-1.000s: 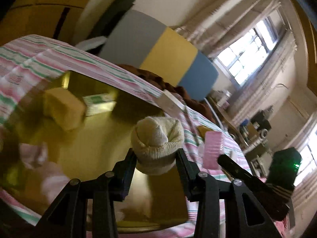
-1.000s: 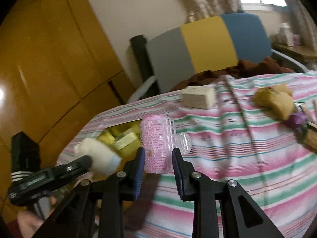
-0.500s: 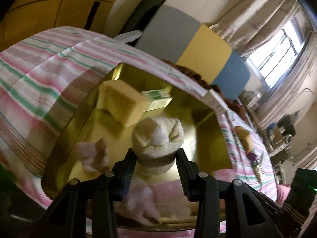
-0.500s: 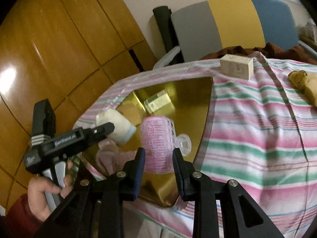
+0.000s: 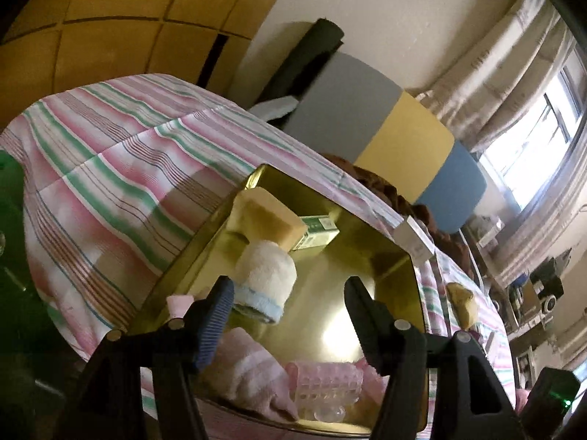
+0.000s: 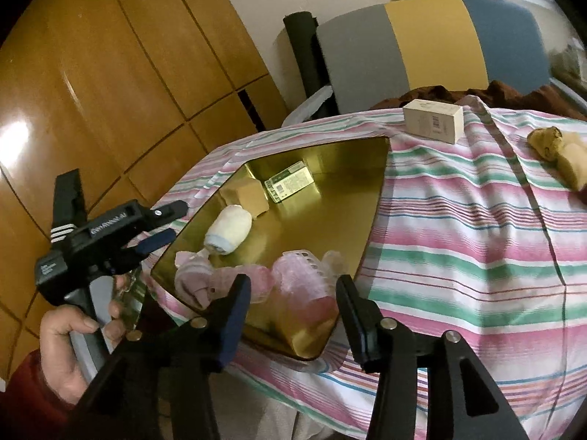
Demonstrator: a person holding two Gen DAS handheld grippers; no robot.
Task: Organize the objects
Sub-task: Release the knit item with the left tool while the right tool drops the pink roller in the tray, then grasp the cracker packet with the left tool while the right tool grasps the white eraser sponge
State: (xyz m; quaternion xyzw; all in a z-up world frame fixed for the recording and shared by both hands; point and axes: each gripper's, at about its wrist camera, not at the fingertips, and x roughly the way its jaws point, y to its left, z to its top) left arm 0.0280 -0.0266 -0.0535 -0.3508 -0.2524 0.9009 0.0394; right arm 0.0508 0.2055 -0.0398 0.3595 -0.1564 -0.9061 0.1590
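A gold tray (image 5: 385, 275) (image 6: 345, 198) lies on the striped tablecloth. In it are a rolled cream sock (image 5: 266, 278) (image 6: 229, 229), a yellow sponge (image 5: 269, 216) (image 6: 245, 194), a green-and-white box (image 5: 317, 233) (image 6: 290, 181), pink socks (image 5: 249, 370) (image 6: 194, 278) and a pink hair roller (image 5: 324, 385) (image 6: 301, 275). My left gripper (image 5: 288, 293) is open and empty just above the tray's near edge; it also shows in the right wrist view (image 6: 165, 223). My right gripper (image 6: 293, 289) is open and empty over the roller.
A white box (image 6: 433, 119) (image 5: 412, 236) sits on the cloth beyond the tray. Yellow-brown items (image 6: 557, 150) (image 5: 464, 302) lie to the right. A grey, yellow and blue chair (image 6: 433, 40) stands behind the table. Wood cabinets (image 6: 110, 73) are at left.
Both grippers opened. The cream sock dropped from the left gripper into the tray, and the pink roller dropped from the right gripper into the tray. Both grippers pulled back slightly.
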